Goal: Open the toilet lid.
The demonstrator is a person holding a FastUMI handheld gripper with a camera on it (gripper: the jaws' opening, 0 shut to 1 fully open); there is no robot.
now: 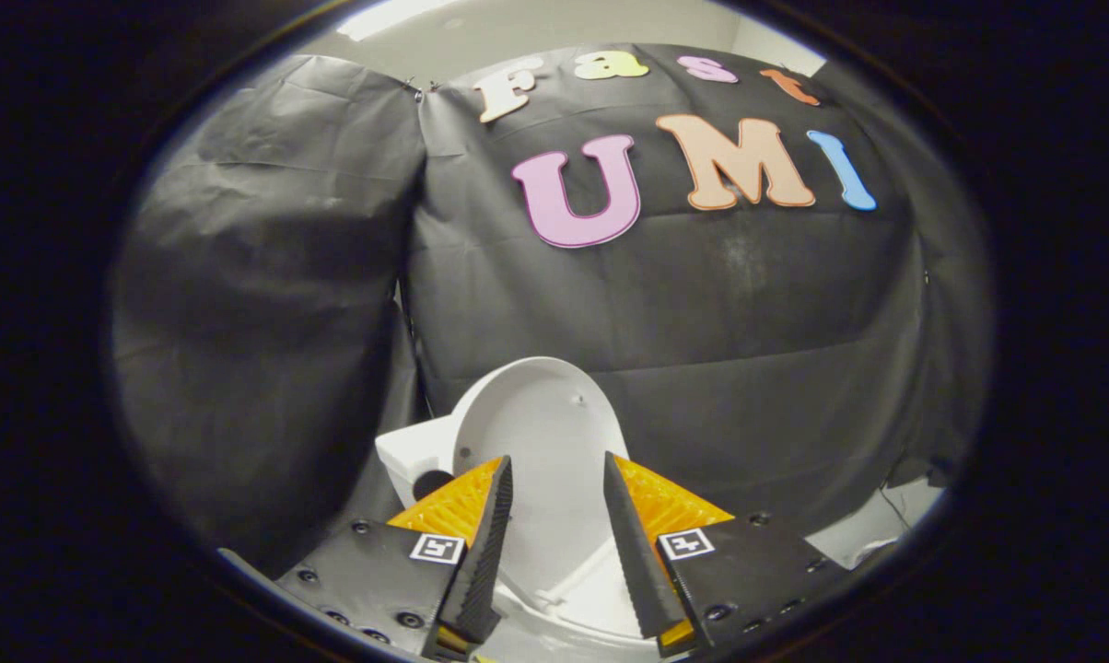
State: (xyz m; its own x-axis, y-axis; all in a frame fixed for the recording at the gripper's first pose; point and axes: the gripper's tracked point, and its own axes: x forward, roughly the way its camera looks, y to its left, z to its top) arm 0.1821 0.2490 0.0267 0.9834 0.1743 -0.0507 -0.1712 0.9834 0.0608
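The white toilet lid (541, 433) stands raised, its inner face turned toward me, just ahead of and above the fingers. Behind its left side sits the white tank (412, 456). Part of the seat and bowl (577, 599) shows low down between the fingers. My gripper (554, 479) is open, with a wide gap between the two fingertips and nothing held; the lid lies beyond that gap and neither finger touches it.
Black cloth walls (269, 304) close in behind and to the left of the toilet. A strip of pale floor (872, 534) with a thin cable shows to the right of the toilet.
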